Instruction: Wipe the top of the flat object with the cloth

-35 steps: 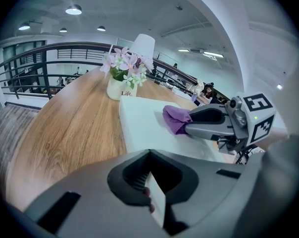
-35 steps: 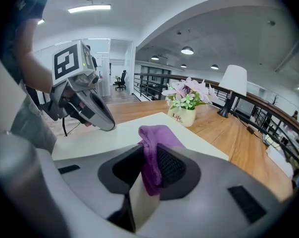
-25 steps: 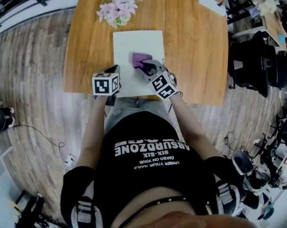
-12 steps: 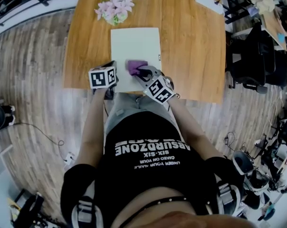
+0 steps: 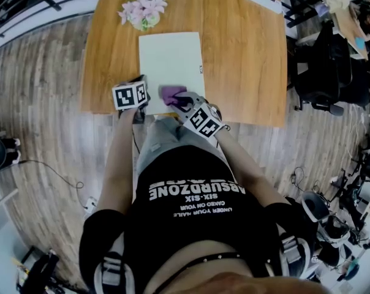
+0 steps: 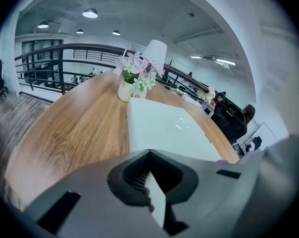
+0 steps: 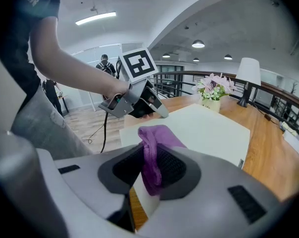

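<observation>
A pale white board (image 5: 171,57) is lying flat on the wooden table (image 5: 246,60), left of the middle, its long sides running from the near edge towards the far edge. It is showing as a thin, plain rectangular slab with a matte, unmarked top and a small dark tag on its right edge. Its near end is reaching the table's near edge.

The left gripper (image 6: 149,162) is sitting at the board's near left corner. Its fingers (image 6: 124,177) are closing together on that corner, and a white wedge of the board is showing between them.

The right gripper (image 7: 149,167) is working at the board's near end, just beside the left one. Its fingers (image 7: 176,170) are clamping a purple cloth (image 5: 171,94) between them. The cloth is bunching up in a soft fold above the fingers and is resting on the board's top close to the near edge. The cloth is covering only a small patch, and the rest of the top is lying bare.

A pot of pink flowers (image 5: 142,8) is standing at the table's far left corner, just past the board's far end and apart from it.
</observation>
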Demonstrator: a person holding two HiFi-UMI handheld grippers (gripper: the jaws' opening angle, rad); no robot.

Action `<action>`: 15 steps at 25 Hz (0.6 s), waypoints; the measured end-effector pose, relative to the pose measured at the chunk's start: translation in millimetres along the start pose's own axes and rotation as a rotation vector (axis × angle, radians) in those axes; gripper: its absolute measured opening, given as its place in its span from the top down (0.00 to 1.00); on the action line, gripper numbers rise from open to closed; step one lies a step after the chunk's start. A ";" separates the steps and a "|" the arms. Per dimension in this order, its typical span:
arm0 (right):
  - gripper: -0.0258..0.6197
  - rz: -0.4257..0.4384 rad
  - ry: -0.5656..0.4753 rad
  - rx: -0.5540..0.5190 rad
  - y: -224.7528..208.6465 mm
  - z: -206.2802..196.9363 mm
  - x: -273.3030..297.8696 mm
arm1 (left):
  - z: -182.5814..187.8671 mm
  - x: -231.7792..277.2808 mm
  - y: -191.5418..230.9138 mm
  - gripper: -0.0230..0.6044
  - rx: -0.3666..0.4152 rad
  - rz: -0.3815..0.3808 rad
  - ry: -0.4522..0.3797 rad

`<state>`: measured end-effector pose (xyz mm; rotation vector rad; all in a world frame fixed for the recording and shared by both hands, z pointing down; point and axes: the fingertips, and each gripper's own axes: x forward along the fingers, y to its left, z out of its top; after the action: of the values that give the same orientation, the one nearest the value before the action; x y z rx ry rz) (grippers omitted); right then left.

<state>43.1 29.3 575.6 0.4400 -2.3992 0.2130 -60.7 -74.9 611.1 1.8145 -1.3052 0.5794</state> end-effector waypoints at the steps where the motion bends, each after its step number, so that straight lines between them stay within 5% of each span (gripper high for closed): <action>1: 0.81 0.005 0.004 0.002 3.8 -1.3 -1.2 | -0.1 0.4 -0.2 0.94 -0.002 0.004 0.002; 15: 0.81 0.019 0.014 -0.040 26.7 -6.4 -8.1 | -10.3 -21.2 -5.2 0.94 -0.086 -0.024 -0.077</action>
<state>42.9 57.9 574.2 0.3961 -2.3901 0.1755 -62.5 -53.8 599.2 1.7943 -1.3373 0.4375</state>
